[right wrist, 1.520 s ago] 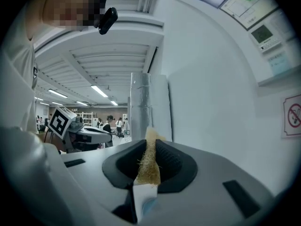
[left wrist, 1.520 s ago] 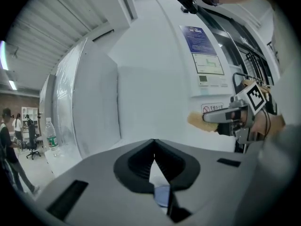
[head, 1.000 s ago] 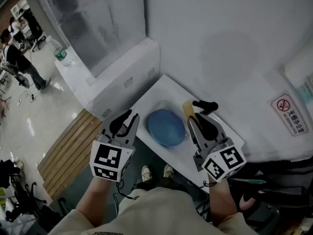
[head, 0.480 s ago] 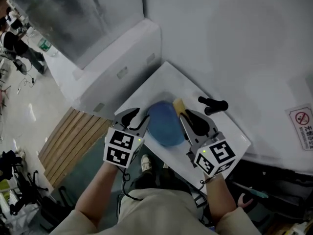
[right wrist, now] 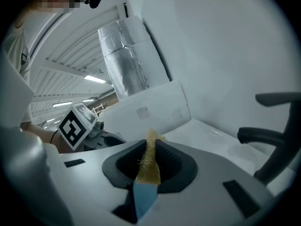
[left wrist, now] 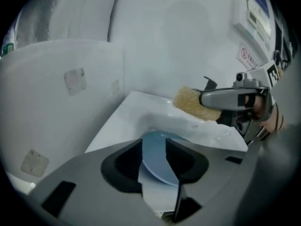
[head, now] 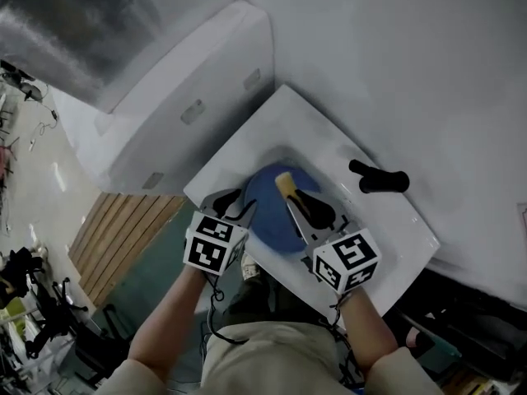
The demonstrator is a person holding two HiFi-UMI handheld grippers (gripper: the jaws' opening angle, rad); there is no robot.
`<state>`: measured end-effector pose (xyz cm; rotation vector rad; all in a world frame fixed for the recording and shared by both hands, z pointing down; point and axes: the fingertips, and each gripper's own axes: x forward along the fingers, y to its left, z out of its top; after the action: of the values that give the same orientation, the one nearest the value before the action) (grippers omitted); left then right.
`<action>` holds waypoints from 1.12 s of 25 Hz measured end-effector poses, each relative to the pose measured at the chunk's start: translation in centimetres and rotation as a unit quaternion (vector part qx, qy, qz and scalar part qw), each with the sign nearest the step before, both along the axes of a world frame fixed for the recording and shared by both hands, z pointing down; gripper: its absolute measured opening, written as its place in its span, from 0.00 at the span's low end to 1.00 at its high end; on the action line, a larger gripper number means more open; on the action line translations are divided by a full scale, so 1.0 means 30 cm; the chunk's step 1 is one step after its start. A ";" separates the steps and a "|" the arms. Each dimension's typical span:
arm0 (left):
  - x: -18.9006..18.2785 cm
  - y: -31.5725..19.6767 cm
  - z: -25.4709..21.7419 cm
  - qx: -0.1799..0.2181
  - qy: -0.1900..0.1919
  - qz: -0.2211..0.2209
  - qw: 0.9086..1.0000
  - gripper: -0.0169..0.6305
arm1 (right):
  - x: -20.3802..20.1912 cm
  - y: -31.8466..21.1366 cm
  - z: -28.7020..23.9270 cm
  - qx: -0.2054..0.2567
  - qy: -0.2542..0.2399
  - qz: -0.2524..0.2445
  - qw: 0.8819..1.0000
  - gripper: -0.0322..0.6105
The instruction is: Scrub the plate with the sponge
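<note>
Left gripper [head: 236, 205], jaws just opened, has the blue plate [head: 265, 216] between them at its 9 o'clock rim. It should clamp before the right gripper [head: 298, 207], clenching the sponge [head: 284, 183], scrubs.

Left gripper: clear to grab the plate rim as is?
Probably yes. The left gripper, jaws just opened, has the plate rim between them, nothing blocking. The right gripper holds the sponge above the plate, clear of that edge.

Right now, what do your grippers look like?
Left gripper and right gripper: grey bodies, black jaw pads, each with a white cube of black square markers. Black cable under the left, whose jaws have just been opening, plate rim between them. Beige shirt.
</note>
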<state>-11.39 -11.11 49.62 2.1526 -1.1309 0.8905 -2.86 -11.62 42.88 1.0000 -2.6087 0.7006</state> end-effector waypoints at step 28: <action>-0.033 -0.004 0.323 -0.128 -0.070 -0.024 0.989 0.15 | -0.115 0.070 0.423 -0.107 0.005 -0.055 0.993 0.16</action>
<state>-12.37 -11.25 59.31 1.8724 -1.0667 1.1148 -6.31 -9.51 55.55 0.7877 -2.4924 0.9211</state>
